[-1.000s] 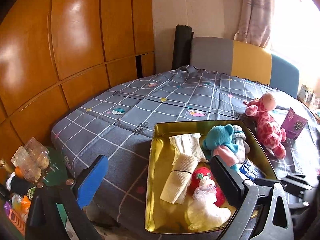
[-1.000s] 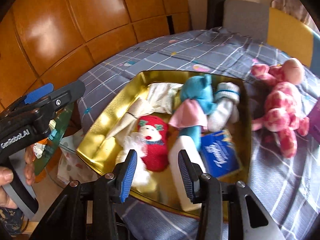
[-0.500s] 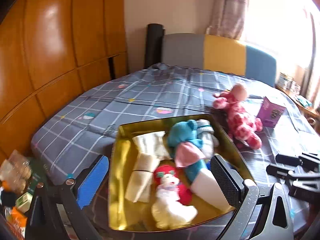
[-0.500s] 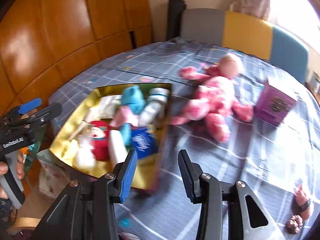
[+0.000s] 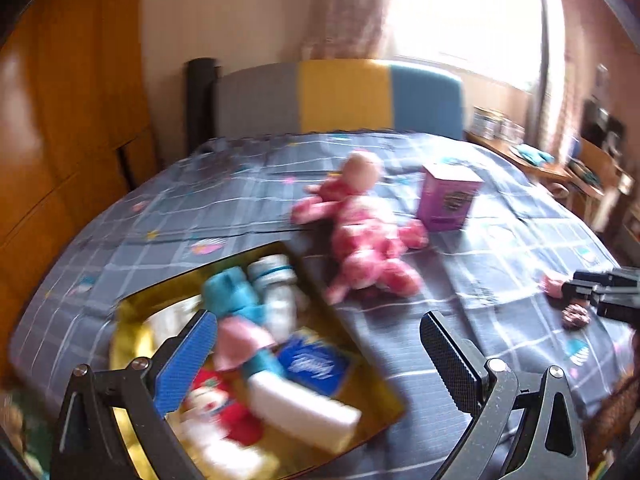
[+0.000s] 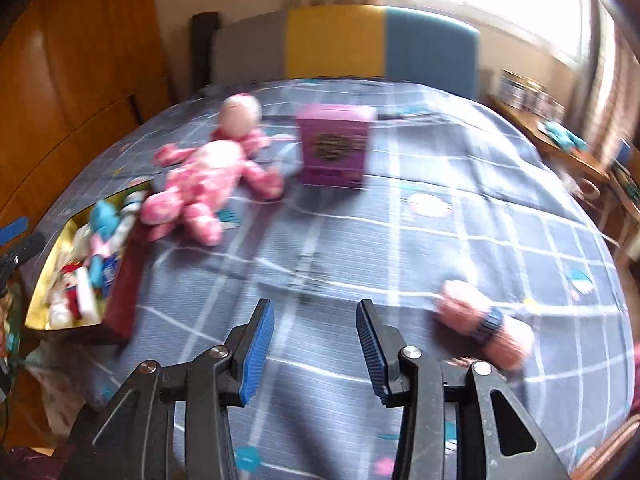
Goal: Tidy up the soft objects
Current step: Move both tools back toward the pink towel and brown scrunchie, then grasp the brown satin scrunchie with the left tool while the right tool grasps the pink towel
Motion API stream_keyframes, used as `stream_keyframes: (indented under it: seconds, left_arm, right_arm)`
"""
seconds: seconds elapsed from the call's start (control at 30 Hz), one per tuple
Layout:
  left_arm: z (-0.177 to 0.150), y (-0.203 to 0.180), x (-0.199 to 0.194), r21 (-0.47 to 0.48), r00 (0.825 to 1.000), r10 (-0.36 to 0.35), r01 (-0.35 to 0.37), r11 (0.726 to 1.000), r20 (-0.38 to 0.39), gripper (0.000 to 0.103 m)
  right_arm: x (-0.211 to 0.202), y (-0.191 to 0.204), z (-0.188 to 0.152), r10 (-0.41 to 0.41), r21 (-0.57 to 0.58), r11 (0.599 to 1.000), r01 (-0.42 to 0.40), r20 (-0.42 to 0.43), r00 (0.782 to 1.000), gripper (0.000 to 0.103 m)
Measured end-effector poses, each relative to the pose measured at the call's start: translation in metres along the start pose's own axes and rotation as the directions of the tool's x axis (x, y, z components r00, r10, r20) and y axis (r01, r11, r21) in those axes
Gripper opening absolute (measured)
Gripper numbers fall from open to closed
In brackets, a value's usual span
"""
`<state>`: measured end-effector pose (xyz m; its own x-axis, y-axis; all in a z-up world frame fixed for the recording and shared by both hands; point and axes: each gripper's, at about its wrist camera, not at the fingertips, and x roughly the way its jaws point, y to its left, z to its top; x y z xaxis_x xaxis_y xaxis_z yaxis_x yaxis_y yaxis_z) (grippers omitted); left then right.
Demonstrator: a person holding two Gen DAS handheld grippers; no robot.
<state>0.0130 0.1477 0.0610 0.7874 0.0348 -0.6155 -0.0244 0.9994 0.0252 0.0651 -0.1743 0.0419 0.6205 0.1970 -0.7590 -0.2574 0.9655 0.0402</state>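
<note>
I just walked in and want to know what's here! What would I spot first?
Probably the pink plush toy sprawled on the grey checked bedspread, just beside a gold tin stuffed with little soft toys. Behind it stands a purple box, and a small pink roll lies near the right gripper, jaws open.

Left black two-finger gripper with blue pads (image 5: 316, 346): jaws spread wide, empty. Right black two-finger gripper (image 6: 316, 346): jaws apart, empty.
</note>
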Motion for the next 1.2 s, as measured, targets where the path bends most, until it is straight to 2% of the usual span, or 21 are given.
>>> stream_keyframes:
  seconds: [0.13,0.23,0.3,0.37,0.47,0.53,0.63,0.7,0.77,0.83,0.9,0.97,1.03,1.1,1.13,1.17,1.2]
  left_arm:
    - [0.018,-0.055,0.023,0.086,0.991,-0.13,0.132,0.987,-0.037,0.101]
    - [0.027,-0.102,0.044,0.142,0.97,-0.227,0.237,0.961,-0.083,0.099]
    - [0.029,-0.136,0.059,0.175,0.948,-0.291,0.311,0.934,-0.129,0.094]
    - [0.029,-0.171,0.071,0.209,0.926,-0.333,0.366,0.907,-0.176,0.079]
    - [0.023,-0.228,0.084,0.288,0.88,-0.415,0.47,0.834,-0.233,0.074]
    - [0.016,-0.266,0.09,0.349,0.845,-0.462,0.532,0.771,-0.269,0.074]
    - [0.005,-0.311,0.099,0.415,0.807,-0.497,0.591,0.692,-0.32,0.074]
    - [-0.004,-0.34,0.107,0.448,0.783,-0.507,0.623,0.641,-0.361,0.075]
    - [-0.012,-0.362,0.115,0.477,0.774,-0.498,0.633,0.61,-0.392,0.08]
    - [-0.019,-0.38,0.125,0.482,0.754,-0.496,0.657,0.58,-0.431,0.082]
    - [-0.022,-0.392,0.134,0.468,0.73,-0.502,0.683,0.56,-0.465,0.082]
    - [-0.025,-0.399,0.141,0.47,0.729,-0.501,0.684,0.557,-0.467,0.08]
    - [-0.027,-0.404,0.147,0.461,0.712,-0.51,0.702,0.544,-0.482,0.076]
    - [-0.029,-0.407,0.151,0.458,0.702,-0.514,0.711,0.534,-0.492,0.066]
    - [-0.032,-0.408,0.154,0.455,0.697,-0.512,0.716,0.529,-0.502,0.056]
    - [-0.035,-0.409,0.157,0.453,0.695,-0.507,0.718,0.529,-0.509,0.039]
    - [-0.037,-0.408,0.159,0.452,0.694,-0.504,0.718,0.529,-0.514,0.034]
  right_arm:
    - [-0.025,-0.067,-0.01,-0.133,0.136,0.982,0.131,0.003,0.991,0.043]
    - [-0.044,-0.111,-0.02,-0.207,0.239,0.95,0.201,0.001,0.978,0.043]
    - [-0.054,-0.132,-0.027,-0.24,0.288,0.929,0.23,0.001,0.971,0.043]
    - [-0.061,-0.148,-0.034,-0.254,0.334,0.911,0.24,-0.002,0.967,0.043]
    - [-0.065,-0.162,-0.042,-0.246,0.368,0.901,0.232,-0.009,0.969,0.043]
    - [-0.066,-0.165,-0.047,-0.244,0.369,0.9,0.231,-0.013,0.97,0.043]
    - [-0.067,-0.169,-0.052,-0.225,0.378,0.901,0.214,-0.014,0.974,0.043]
    - [-0.064,-0.17,-0.053,-0.212,0.376,0.904,0.203,-0.016,0.977,0.043]
    - [-0.062,-0.171,-0.053,-0.202,0.369,0.909,0.194,-0.018,0.979,0.043]
    - [-0.061,-0.172,-0.052,-0.196,0.355,0.915,0.192,-0.024,0.98,0.043]
    - [-0.06,-0.173,-0.051,-0.193,0.343,0.92,0.19,-0.027,0.981,0.043]
    - [-0.059,-0.176,-0.05,-0.19,0.34,0.921,0.189,-0.03,0.981,0.043]
    - [-0.058,-0.18,-0.05,-0.188,0.342,0.921,0.187,-0.03,0.982,0.043]
    - [-0.056,-0.183,-0.048,-0.188,0.344,0.92,0.188,-0.034,0.982,0.043]
    - [-0.055,-0.184,-0.046,-0.19,0.342,0.92,0.19,-0.036,0.981,0.044]
    - [-0.054,-0.185,-0.045,-0.19,0.34,0.921,0.191,-0.037,0.981,0.044]
    - [-0.052,-0.186,-0.043,-0.191,0.337,0.921,0.193,-0.04,0.981,0.044]
